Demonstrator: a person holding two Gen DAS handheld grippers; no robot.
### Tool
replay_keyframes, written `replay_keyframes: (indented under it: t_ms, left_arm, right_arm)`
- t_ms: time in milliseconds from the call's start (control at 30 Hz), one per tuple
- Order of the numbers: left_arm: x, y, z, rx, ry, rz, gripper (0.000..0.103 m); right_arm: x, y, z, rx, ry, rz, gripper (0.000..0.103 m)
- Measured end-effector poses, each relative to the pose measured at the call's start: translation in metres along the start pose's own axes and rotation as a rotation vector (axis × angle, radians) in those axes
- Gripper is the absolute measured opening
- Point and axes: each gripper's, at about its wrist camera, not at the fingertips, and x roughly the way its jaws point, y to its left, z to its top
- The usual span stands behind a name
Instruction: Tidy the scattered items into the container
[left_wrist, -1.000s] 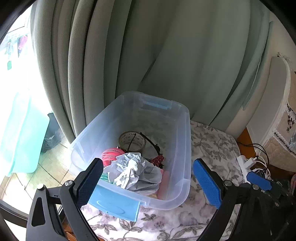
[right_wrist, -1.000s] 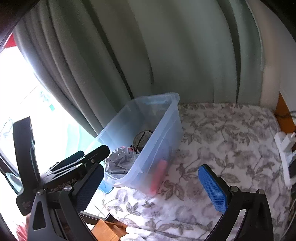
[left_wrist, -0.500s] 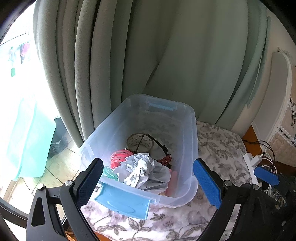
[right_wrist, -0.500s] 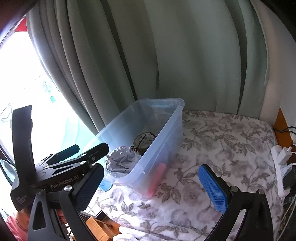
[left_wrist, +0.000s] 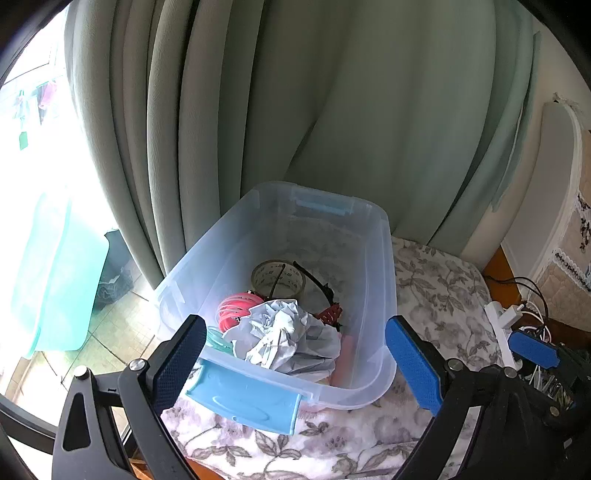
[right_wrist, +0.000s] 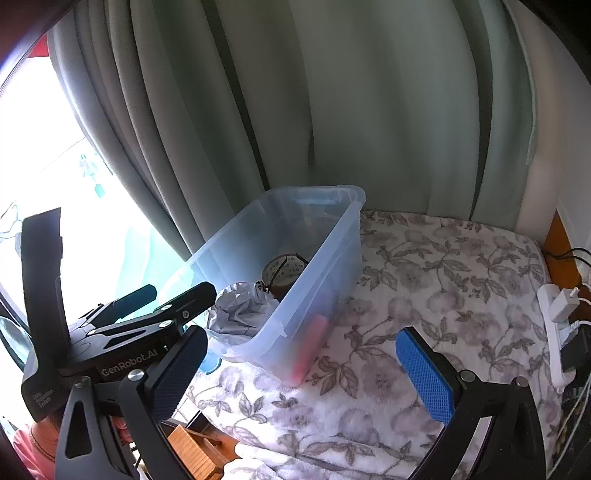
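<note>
A clear plastic bin with a blue latch sits on a floral blanket. Inside lie a crumpled grey cloth, a tape roll, a pink coil, a black headband and a pink bar. My left gripper is open and empty, held back from the bin's near end. My right gripper is open and empty over the blanket, to the right of the bin. The left gripper's body shows at its left.
Grey-green curtains hang right behind the bin. A white power strip with plugs and cables lies at the blanket's right edge. A wooden piece sits below the blanket's front edge. A bright window is at left.
Both grippers have drawn back and risen slightly from the bin, so it looks smaller and farther. Both stay open and empty. The bin's contents have not moved.
</note>
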Motion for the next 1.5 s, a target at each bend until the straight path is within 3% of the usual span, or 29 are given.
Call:
replay_keyframes:
  t_ms: [833,1500]
  left_arm:
    - [0.003,0.000,0.003,0.017,0.014,-0.018,0.098]
    - [-0.015,-0.011,-0.001,0.040,-0.029,-0.041,0.098]
  right_arm:
    - [0.001,0.004,0.001,0.014,0.013,-0.031,0.103]
    - [-0.021,0.001,-0.003,0.054,0.022,-0.091,0.103]
